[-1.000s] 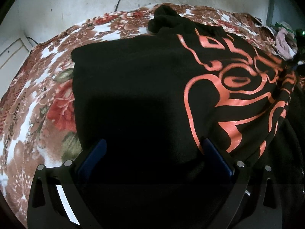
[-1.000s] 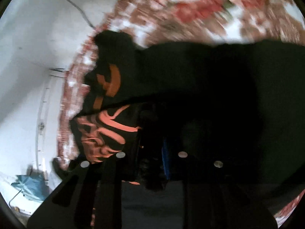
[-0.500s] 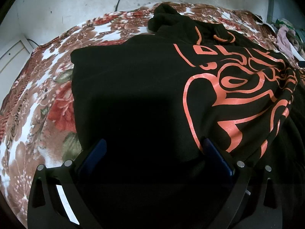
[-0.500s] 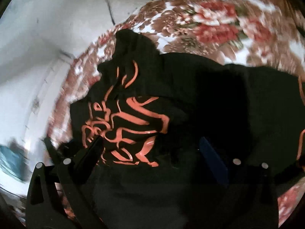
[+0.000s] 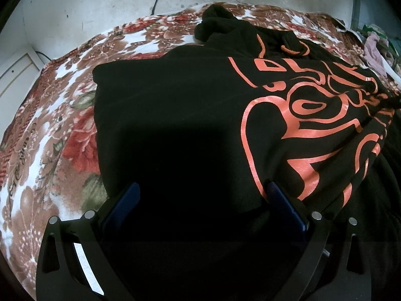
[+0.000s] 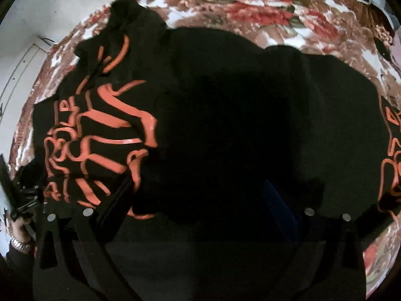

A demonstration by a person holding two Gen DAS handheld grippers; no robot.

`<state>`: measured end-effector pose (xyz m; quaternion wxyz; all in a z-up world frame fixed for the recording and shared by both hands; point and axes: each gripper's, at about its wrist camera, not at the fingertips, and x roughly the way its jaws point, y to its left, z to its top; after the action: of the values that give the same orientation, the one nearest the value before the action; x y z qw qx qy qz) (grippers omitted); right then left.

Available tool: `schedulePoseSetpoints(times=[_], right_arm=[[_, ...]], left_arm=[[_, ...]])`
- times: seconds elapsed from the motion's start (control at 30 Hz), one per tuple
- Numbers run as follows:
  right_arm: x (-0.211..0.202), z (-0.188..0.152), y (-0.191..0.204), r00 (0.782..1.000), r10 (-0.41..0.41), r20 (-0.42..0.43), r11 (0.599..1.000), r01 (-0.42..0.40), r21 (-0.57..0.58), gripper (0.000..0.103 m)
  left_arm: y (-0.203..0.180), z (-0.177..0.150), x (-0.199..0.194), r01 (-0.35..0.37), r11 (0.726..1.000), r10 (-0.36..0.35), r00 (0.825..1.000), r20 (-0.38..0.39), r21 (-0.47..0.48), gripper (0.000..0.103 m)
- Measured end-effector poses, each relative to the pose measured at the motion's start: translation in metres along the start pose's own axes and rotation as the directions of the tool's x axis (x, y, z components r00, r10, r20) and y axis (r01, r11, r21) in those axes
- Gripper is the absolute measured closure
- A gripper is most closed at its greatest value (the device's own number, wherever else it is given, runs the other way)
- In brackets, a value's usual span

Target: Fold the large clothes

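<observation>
black garment with orange print lies folded on the floral blanket, filling my view from 9 to 3 o'clock. my left gripper fingers spread wide above it, gripping nothing. right gripper likewise spread, empty.

The black hoodie runs off the right wrist view's right edge and hides the bed beneath the right tool.
</observation>
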<state>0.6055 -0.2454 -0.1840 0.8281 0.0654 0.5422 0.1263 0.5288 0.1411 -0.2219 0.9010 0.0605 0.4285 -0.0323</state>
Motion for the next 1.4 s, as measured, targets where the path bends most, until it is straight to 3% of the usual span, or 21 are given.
schedulePoseSetpoints(times=[0.13, 0.2, 0.33, 0.43, 0.53, 0.6, 0.73, 0.8, 0.9, 1.0, 1.1, 1.3, 1.4], right_arm=[[-0.061, -0.009, -0.036, 0.997, -0.028, 0.074, 0.997, 0.023, 0.071, 0.005], [-0.093, -0.015, -0.075, 0.994, -0.062, 0.092, 0.993, 0.052, 0.107, 0.005], [-0.141, -0.024, -0.183, 0.985, -0.151, 0.087, 0.954, 0.122, 0.275, 0.005], [-0.171, -0.036, -0.257, 0.984, -0.157, 0.088, 0.913, 0.11, 0.393, 0.005], [-0.19, -0.045, -0.311, 0.987, -0.134, 0.084, 0.884, 0.081, 0.46, 0.005], [-0.199, -0.044, -0.335, 0.99, -0.101, 0.094, 0.876, 0.043, 0.48, 0.005], [-0.191, -0.043, -0.377, 0.997, -0.069, 0.039, 0.856, 0.039, 0.516, 0.005], [-0.183, -0.039, -0.389, 0.999, -0.033, 0.042, 0.852, 0.006, 0.523, 0.005], [-0.171, -0.037, -0.406, 0.999, -0.004, 0.051, 0.836, -0.024, 0.548, 0.005], [-0.155, -0.041, -0.427, 0.992, 0.083, 0.091, 0.791, -0.121, 0.6, 0.005], [-0.146, -0.043, -0.444, 0.989, 0.104, 0.109, 0.76, -0.15, 0.633, 0.005], [-0.134, -0.047, -0.466, 0.974, 0.142, 0.177, 0.702, -0.225, 0.676, 0.005], [-0.125, -0.048, -0.471, 0.976, 0.149, 0.157, 0.696, -0.217, 0.684, 0.009]], left_arm=[[-0.003, 0.002, -0.007, -0.045, 0.999, 0.045, 0.999, 0.008, 0.02, 0.004], [-0.008, 0.006, -0.026, -0.116, 0.992, 0.114, 0.992, 0.043, 0.042, 0.005], [-0.038, 0.035, -0.089, -0.111, 0.993, 0.104, 0.982, 0.16, 0.036, 0.005], [-0.073, 0.06, -0.115, -0.002, 1.0, 0.001, 0.983, 0.184, 0.006, 0.005], [-0.131, 0.081, -0.12, 0.084, 0.996, -0.082, 0.979, 0.187, -0.001, 0.005], [-0.165, 0.086, -0.112, 0.092, 0.996, -0.093, 0.98, 0.173, 0.011, 0.005], [-0.23, 0.098, -0.086, 0.116, 0.993, -0.116, 0.987, 0.113, 0.004, 0.005], [-0.254, 0.103, -0.08, 0.168, 0.986, -0.165, 0.98, 0.109, -0.019, 0.005], [-0.284, 0.107, -0.07, 0.167, 0.986, -0.167, 0.98, 0.106, 0.01, 0.005], [-0.3, 0.11, -0.052, 0.171, 0.985, -0.171, 0.983, 0.067, 0.015, 0.005], [-0.311, 0.112, -0.032, 0.159, 0.987, -0.159, 0.987, 0.016, 0.003, 0.005], [-0.329, 0.104, -0.008, 0.106, 0.992, -0.107, 0.994, 0.006, 0.062, 0.005], [-0.333, 0.096, 0.011, 0.086, 0.993, -0.085, 0.996, -0.02, 0.083, 0.005]])
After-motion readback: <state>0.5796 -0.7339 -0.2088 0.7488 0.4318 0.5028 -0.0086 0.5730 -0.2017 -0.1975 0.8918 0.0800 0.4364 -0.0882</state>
